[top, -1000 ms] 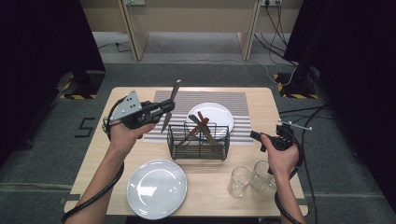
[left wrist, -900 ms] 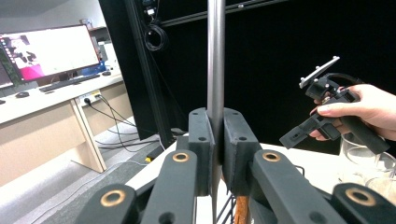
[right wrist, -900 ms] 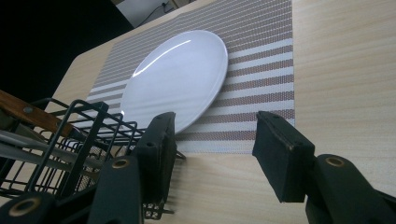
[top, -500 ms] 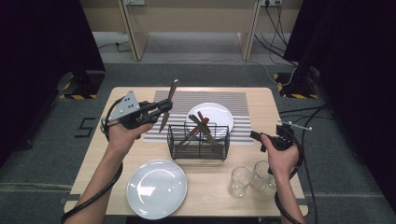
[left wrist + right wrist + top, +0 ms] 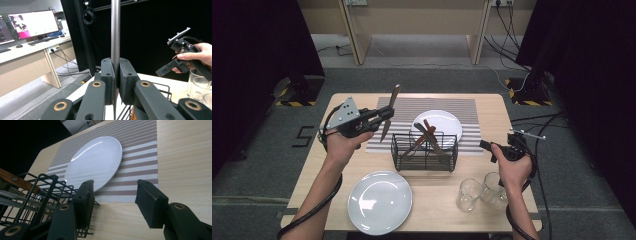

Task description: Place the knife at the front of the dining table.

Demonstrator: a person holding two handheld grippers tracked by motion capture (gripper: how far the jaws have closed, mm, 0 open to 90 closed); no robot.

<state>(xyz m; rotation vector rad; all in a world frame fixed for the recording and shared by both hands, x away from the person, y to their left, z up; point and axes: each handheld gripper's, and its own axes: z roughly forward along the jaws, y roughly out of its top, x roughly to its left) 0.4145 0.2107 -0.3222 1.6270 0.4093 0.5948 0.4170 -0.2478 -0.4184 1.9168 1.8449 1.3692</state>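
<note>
A lab or recording room is shown. At the centre of the high view, a wooden table [image 5: 492, 107] is set on grey carpet and flanked by black curtains [image 5: 257, 45] at the left and right edges. Cables [image 5: 504, 20] are trailed across the floor at the top. At the upper left of the left gripper view, a lit monitor [image 5: 33, 23] is seen on a desk [image 5: 27, 53].

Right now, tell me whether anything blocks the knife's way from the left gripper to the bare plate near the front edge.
Nothing visible does. The left gripper holds the knife above the table; the wire basket stands right of the route to the front plate.
</note>
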